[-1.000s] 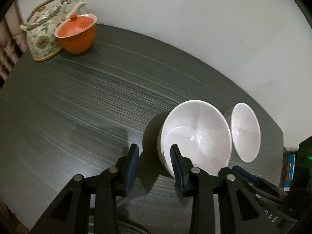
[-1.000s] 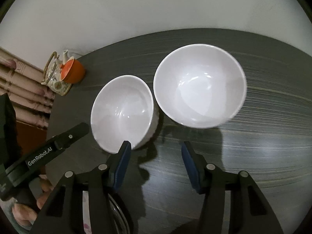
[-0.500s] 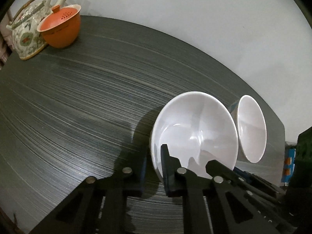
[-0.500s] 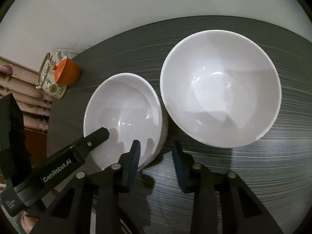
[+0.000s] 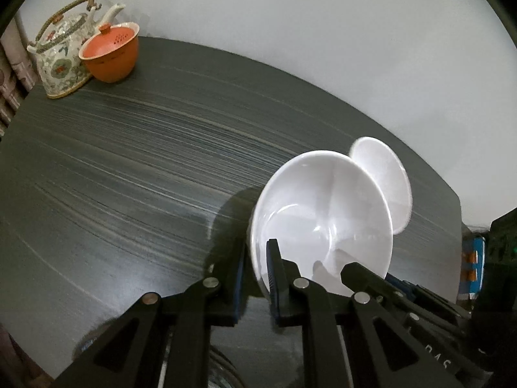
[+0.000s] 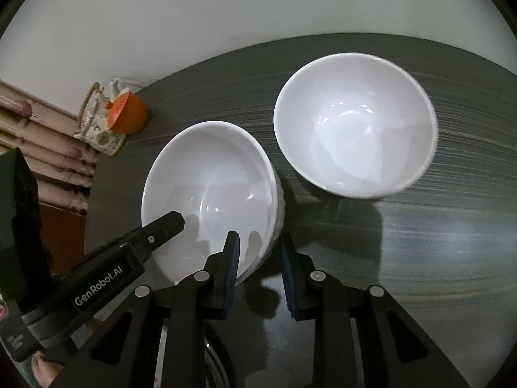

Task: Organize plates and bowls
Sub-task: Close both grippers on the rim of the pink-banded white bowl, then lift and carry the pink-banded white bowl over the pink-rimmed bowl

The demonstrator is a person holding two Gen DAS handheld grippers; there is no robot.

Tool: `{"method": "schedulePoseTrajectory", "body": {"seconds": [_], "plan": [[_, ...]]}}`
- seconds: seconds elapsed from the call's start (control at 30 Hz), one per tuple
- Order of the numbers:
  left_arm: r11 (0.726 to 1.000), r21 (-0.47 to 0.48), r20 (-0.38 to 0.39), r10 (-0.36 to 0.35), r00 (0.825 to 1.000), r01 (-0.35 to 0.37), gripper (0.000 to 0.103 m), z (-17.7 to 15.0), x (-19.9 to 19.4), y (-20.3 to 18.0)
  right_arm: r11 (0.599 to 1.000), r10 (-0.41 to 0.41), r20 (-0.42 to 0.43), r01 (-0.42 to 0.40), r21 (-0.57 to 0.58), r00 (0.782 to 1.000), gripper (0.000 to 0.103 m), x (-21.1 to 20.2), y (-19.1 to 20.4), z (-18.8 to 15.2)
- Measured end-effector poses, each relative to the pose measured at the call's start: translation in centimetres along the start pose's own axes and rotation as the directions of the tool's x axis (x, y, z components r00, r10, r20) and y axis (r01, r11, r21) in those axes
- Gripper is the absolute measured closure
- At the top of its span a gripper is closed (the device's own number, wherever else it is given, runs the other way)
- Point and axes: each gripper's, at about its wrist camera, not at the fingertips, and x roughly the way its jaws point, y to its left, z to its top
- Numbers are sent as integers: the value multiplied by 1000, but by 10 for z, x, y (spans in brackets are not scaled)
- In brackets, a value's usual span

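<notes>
the dark table (image 5: 129, 177) fills most of both views, its far corner taken by a patterned teapot (image 5: 61, 61) and an orange lidded cup (image 5: 111, 53), parked well away from the work. near the front sit two white bowls: the far bowl (image 6: 353, 123) stands alone, just beside the near bowl (image 6: 210, 190), which looks like a nested pair, a second rim showing under the first. the left claw (image 5: 258, 271) is pinching that near bowl's rim, one finger inside and one outside, probably to steady or lift it for stacking. the right claw (image 6: 260, 268) is partly spread, straddling the rim on the opposite side without clearly biting, likely lining up a two-sided hold.
</notes>
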Motion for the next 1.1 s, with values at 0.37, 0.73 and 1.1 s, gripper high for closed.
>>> {"method": "schedulePoseTrajectory", "body": {"seconds": [0.37,0.73,1.1], "plan": [[997,73,55,-30,998,26,90,-39,-62,-34,1000,9,92,-7,-14,996,79,-76,-3,-34],[988,149,79,-50,996,37,90,-111,-108,-76,1000,-6,149,3,16,989,79,-139,-14,-92],[985,166,5,-50,999,48,90,-184,-106,-87,999,-20,147,13,50,989,79,-165,-34,-167]]}}
